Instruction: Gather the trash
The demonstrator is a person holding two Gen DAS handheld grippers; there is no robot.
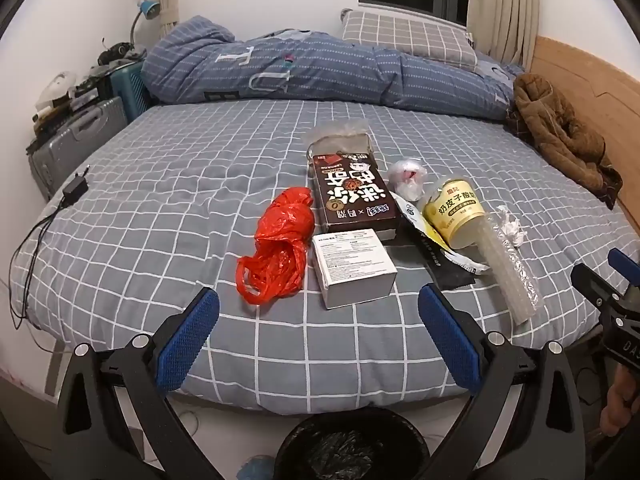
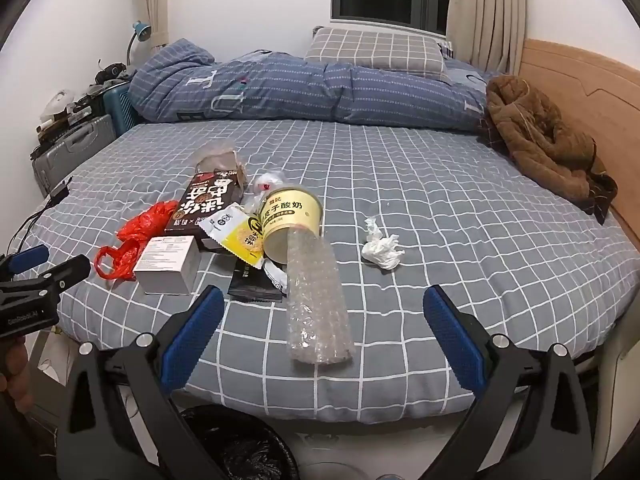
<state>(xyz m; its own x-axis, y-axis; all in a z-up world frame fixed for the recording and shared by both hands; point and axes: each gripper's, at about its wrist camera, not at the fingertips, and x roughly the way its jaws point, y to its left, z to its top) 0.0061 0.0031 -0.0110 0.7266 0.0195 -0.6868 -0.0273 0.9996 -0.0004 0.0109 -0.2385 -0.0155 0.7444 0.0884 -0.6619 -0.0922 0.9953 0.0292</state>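
Both tongs, left [image 1: 319, 303] and right [image 2: 323, 306], are held wide open, empty. Bubble wrap [image 2: 316, 300] is pointed lengthwise at the right tongs, nearest them.

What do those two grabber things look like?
Both look alike. The left gripper has black frame arms with round silver bolts, and each finger carries a long blue bumpy pad. The right gripper has the same black frame and blue pads. From the side, the left one's black body shows small white lettering, too blurred to read surely.
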